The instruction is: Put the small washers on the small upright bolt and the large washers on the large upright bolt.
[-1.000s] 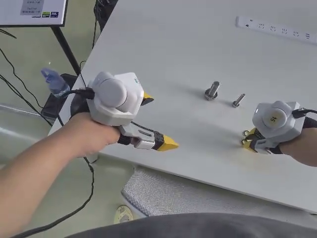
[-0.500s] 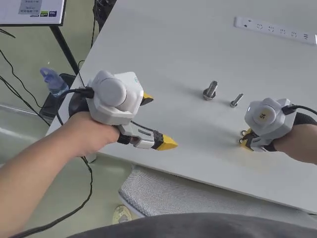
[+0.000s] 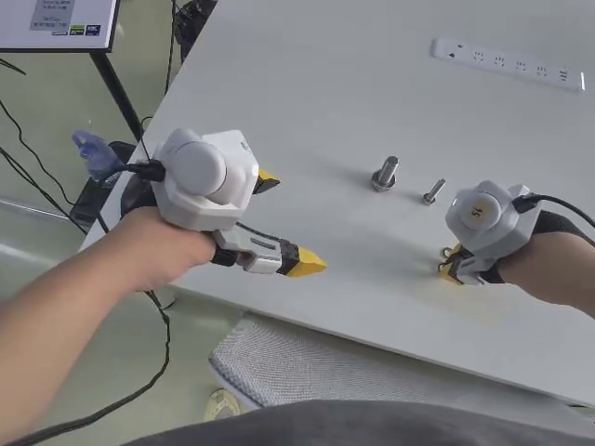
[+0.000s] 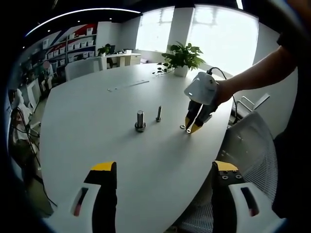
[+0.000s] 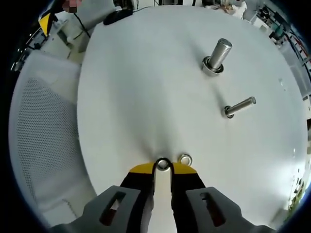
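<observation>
The large bolt (image 3: 385, 174) (image 5: 217, 57) stands upright mid-table with a wider ring at its foot. To its right is the thinner small bolt (image 3: 432, 191) (image 5: 238, 107). My right gripper (image 3: 451, 269) (image 5: 163, 167) points down at the table in front of the bolts, its jaws nearly together on a small washer (image 5: 163, 164) at their tips. A second washer (image 5: 185, 159) lies just beside it. My left gripper (image 3: 290, 221) (image 4: 164, 167) hovers open and empty near the table's front left edge, facing the bolts (image 4: 140, 121) and the right gripper (image 4: 194, 127).
A white power strip (image 3: 507, 63) lies at the far side of the white table (image 3: 307, 84). A chair's mesh seat (image 3: 307, 362) sits below the front edge. Cables and a blue bottle (image 3: 93, 149) are on the floor to the left.
The head camera has shifted, so the whole picture slid a little left. The right gripper has edged slightly left near the washers. The left gripper keeps its place.
</observation>
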`<action>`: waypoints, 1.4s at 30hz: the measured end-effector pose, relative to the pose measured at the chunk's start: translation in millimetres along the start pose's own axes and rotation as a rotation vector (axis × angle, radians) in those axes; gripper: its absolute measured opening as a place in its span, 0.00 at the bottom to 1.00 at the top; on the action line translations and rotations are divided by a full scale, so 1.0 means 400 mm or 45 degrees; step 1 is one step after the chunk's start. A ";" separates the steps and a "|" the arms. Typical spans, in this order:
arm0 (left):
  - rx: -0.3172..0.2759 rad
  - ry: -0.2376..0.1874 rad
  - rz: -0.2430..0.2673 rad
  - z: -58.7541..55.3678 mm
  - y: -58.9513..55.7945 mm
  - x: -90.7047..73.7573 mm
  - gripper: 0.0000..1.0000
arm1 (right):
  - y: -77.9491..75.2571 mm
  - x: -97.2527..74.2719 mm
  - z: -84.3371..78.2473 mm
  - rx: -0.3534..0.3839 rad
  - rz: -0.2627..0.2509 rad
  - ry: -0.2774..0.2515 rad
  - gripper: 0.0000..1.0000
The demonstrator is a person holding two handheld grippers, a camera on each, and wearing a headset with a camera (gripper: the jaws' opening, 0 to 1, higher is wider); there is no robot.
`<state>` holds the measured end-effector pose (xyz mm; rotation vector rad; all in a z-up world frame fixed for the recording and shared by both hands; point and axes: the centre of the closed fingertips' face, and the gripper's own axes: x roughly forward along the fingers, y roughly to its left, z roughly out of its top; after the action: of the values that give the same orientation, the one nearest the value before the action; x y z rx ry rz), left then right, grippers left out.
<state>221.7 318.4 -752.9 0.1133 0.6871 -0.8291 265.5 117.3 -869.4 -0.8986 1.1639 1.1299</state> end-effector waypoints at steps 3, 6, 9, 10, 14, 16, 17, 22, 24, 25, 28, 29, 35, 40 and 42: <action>0.004 0.007 0.009 -0.002 0.001 -0.002 0.80 | 0.000 -0.008 -0.001 0.001 0.002 -0.008 0.12; -0.005 0.003 0.022 -0.002 0.002 -0.004 0.80 | 0.009 -0.017 -0.005 0.012 0.021 -0.009 0.12; -0.009 0.002 0.029 -0.003 0.000 -0.002 0.80 | 0.018 -0.024 -0.016 0.022 0.053 0.005 0.12; -0.012 -0.002 0.030 -0.003 -0.002 -0.001 0.80 | 0.022 -0.027 -0.020 0.018 0.063 0.008 0.12; -0.012 -0.009 0.033 -0.001 -0.010 0.003 0.83 | 0.021 -0.043 -0.020 0.023 0.051 -0.016 0.12; -0.013 -0.026 0.040 0.008 -0.009 0.001 0.84 | 0.021 -0.054 -0.020 0.035 0.057 -0.031 0.12; -0.012 -0.035 0.047 0.013 -0.006 0.001 0.85 | 0.019 -0.060 -0.020 0.039 0.056 -0.036 0.12; -0.012 -0.035 0.075 0.020 0.005 -0.002 0.88 | -0.009 -0.094 -0.023 0.057 0.043 -0.049 0.12; -0.012 -0.038 0.090 0.023 0.009 -0.002 0.91 | -0.020 -0.108 -0.026 0.064 0.045 -0.046 0.12; -0.015 -0.034 0.102 0.023 0.012 -0.003 0.93 | -0.034 -0.104 -0.029 0.064 0.046 -0.048 0.12; -0.008 -0.034 0.108 0.027 0.006 -0.005 0.95 | -0.061 -0.116 -0.030 0.076 0.043 -0.059 0.12; -0.006 -0.034 0.113 0.029 0.004 -0.006 0.96 | -0.061 -0.122 -0.029 0.079 0.043 -0.061 0.12; -0.014 -0.042 0.132 0.033 -0.005 -0.008 0.97 | -0.068 -0.148 -0.027 0.076 0.038 -0.071 0.12; -0.031 -0.031 0.132 0.017 -0.016 -0.006 0.97 | -0.078 -0.163 -0.020 0.076 0.031 -0.077 0.12; -0.034 -0.025 0.129 0.013 -0.017 -0.007 0.97 | -0.091 -0.161 -0.016 0.072 0.028 -0.078 0.12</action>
<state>218.3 313.5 -746.0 0.1147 0.6687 -0.7228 298.0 90.4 -808.3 -0.8042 1.1523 1.1295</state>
